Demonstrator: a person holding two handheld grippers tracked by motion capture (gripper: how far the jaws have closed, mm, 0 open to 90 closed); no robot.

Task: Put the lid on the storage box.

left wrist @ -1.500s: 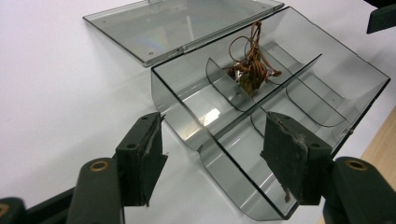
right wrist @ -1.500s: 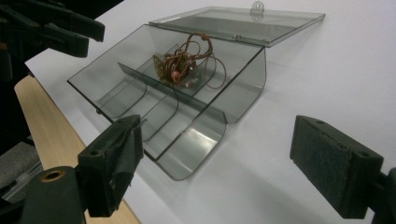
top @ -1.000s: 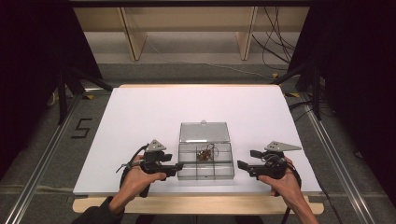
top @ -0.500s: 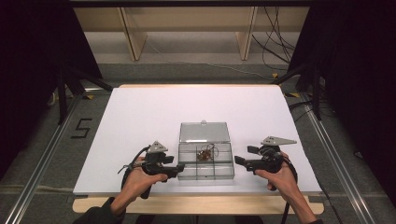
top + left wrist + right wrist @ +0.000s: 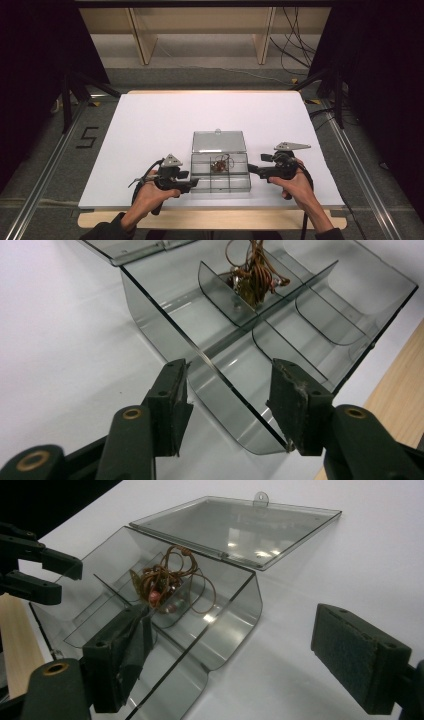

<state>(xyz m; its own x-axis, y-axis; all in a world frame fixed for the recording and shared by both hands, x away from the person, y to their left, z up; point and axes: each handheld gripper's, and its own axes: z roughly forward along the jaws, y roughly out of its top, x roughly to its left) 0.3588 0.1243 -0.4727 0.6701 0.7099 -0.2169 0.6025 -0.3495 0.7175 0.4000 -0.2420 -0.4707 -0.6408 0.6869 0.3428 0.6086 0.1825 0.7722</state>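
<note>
A clear plastic compartment box [image 5: 235, 184] sits near the table's front edge, its lid [image 5: 219, 141] swung open and lying flat behind it. A tangle of brown cord with beads [image 5: 218, 165] lies in a middle compartment. My left gripper [image 5: 193, 184] is open at the box's left end; in the left gripper view its jaws [image 5: 232, 390] straddle the box's side wall [image 5: 220, 385], with the tangle [image 5: 252, 275] beyond. My right gripper [image 5: 252, 169] is open at the right end. There its wide jaws [image 5: 242, 655] flank the box's curved wall [image 5: 235, 610], near the tangle [image 5: 165, 585] and lid [image 5: 240, 525].
The white table top [image 5: 165, 125] extends behind and to both sides of the box. A wooden strip [image 5: 220, 219] runs along the front edge. Black curtains, shelf legs and cables stand beyond the table. The left gripper [image 5: 45, 575] shows across the box in the right gripper view.
My right gripper has moved left and slightly forward, closing in on the box's right end. The left gripper has barely shifted. The box and lid have stayed put.
</note>
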